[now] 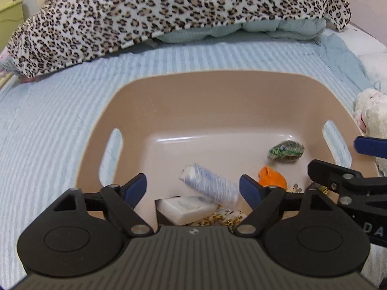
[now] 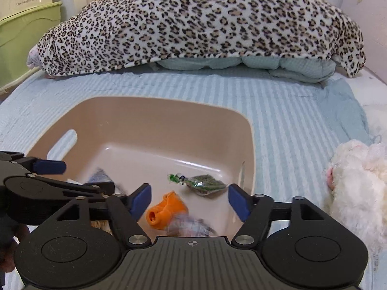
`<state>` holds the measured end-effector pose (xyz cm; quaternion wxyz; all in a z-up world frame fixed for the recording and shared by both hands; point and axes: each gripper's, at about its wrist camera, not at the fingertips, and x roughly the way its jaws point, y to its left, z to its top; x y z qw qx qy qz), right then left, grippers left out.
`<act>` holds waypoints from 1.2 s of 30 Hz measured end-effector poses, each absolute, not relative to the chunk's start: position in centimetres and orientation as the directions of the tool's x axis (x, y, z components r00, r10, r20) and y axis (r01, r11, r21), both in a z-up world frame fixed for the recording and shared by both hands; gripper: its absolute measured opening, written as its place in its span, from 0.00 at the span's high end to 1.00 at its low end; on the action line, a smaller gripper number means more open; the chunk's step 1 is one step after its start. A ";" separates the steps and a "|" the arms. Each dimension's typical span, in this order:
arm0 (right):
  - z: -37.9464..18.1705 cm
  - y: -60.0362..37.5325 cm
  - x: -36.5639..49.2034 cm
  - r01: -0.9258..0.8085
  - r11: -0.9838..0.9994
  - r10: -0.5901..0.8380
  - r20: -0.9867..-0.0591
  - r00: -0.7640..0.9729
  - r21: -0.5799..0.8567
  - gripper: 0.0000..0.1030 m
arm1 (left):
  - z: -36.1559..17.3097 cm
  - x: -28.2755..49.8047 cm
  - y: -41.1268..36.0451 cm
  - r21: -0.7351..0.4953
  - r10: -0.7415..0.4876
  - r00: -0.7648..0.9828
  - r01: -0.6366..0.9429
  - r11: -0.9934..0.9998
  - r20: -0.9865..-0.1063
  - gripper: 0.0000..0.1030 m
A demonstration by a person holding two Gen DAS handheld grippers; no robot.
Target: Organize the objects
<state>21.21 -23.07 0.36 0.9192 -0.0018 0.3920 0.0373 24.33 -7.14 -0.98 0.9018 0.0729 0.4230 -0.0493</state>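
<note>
Both of your grippers hang over the near end of the beige plastic basin [image 1: 169, 101], and each has its jaws spread wide with nothing between them: the left gripper [image 1: 193, 186] sits above the blue-and-white striped roll [image 1: 210, 184], the right gripper [image 2: 189, 199] above the orange item [image 2: 167, 211]. The roll looks blurred, so it may be tumbling; judge it settled before you count it as placed. If you go for the white plush toy [image 2: 360, 181] lying on the striped bedspread [image 2: 302, 111] just beside the basin's right wall, lift the right gripper clear of the rim first, and keep it apart from the left one, since the two are close together here. Inside the basin you have the striped roll, a white rectangular block [image 1: 186, 209] under its near end, a yellow-patterned cloth [image 1: 225, 216], the orange item, a green-printed foil packet [image 1: 285, 151] toward the far right corner, and something small and blurred nearest the right gripper that I cannot identify.
</note>
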 end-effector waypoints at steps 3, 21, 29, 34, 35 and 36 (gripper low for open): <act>1.2 -23.3 20.7 -0.071 0.997 0.067 -0.709 0.702 0.024 0.16 | -0.2 23.9 -6.9 0.083 -0.029 0.649 0.142 0.986 -0.761 0.14; 6.4 -23.2 14.3 -0.068 0.996 0.093 -0.634 0.768 0.063 0.07 | 4.9 15.7 -5.0 0.082 -0.046 0.720 0.141 0.987 -0.692 0.14; 7.3 -22.7 10.1 -0.082 0.994 0.111 -0.623 0.774 0.075 0.06 | 6.0 10.4 -3.7 0.072 -0.036 0.755 0.110 0.991 -0.654 0.14; 7.7 -22.5 7.4 -0.098 0.992 0.126 -0.623 0.772 0.079 0.06 | 6.8 7.4 -3.5 0.088 -0.031 0.779 0.110 0.990 -0.626 0.14; 7.8 -22.5 6.8 -0.100 0.992 0.129 -0.620 0.774 0.082 0.06 | 6.9 6.8 -3.4 0.085 -0.035 0.781 0.112 0.990 -0.623 0.14; 7.9 -22.4 6.2 -0.101 0.991 0.131 -0.618 0.775 0.085 0.06 | 7.0 6.2 -3.4 0.081 -0.038 0.782 0.112 0.990 -0.622 0.14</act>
